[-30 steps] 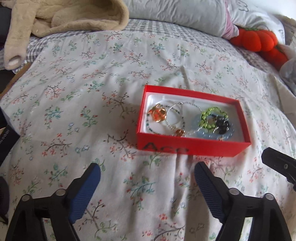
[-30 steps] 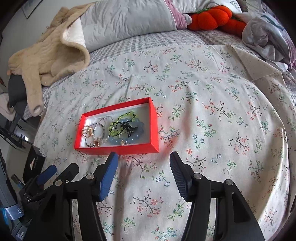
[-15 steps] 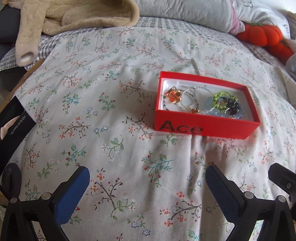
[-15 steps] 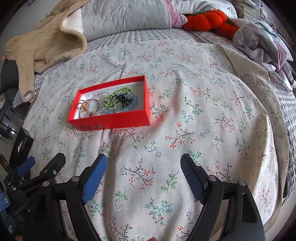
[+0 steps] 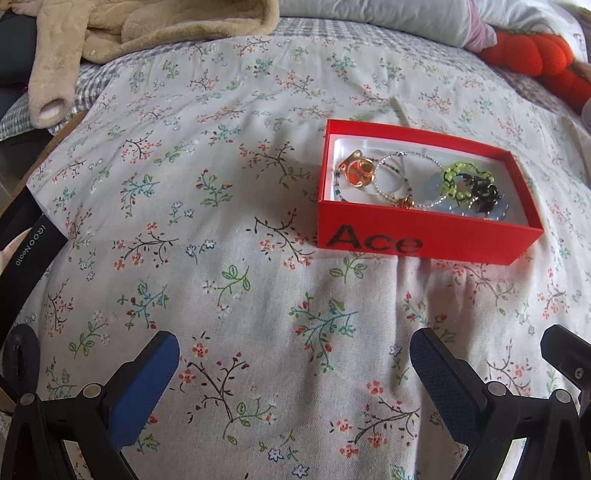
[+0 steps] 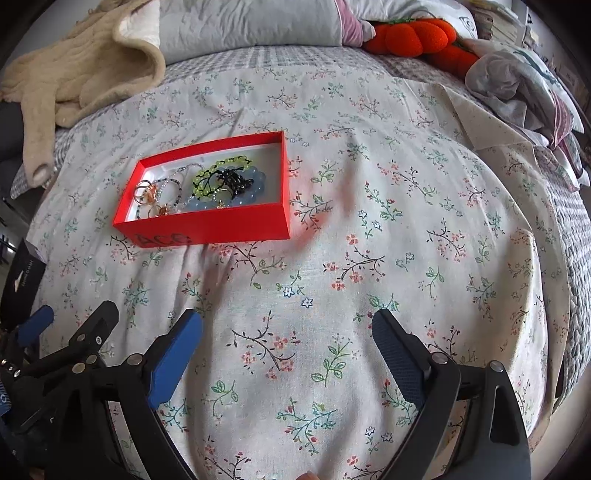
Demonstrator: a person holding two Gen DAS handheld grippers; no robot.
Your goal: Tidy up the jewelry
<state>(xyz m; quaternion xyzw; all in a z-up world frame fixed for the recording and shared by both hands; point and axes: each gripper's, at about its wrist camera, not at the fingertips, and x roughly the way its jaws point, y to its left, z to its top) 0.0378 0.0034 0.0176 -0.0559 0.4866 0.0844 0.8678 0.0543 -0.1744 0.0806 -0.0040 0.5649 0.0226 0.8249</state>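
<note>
A red box (image 5: 424,242) (image 6: 221,227) marked "Ace" lies open on the floral bedsheet. Inside it are a gold and orange ring (image 5: 356,172), thin beaded bracelets (image 5: 391,177), a green beaded bracelet (image 5: 456,177) (image 6: 221,171), a black piece (image 5: 484,190) and a pale blue bracelet (image 6: 255,186). My left gripper (image 5: 293,343) is open over bare sheet, short of the box. My right gripper (image 6: 287,325) hangs to the right of it, its jaws opening with nothing between them. Neither touches the box.
A beige fleece garment (image 6: 74,74) and a grey pillow (image 6: 251,26) lie at the back. Orange pumpkin plush (image 6: 413,35) and crumpled clothes (image 6: 517,85) sit at the back right. A black carton (image 5: 26,251) stands at the bed's left edge.
Both pairs of jaws have spread wider, the right pair much more. Both grippers have drawn back from the red box, which now sits further off in both views.
</note>
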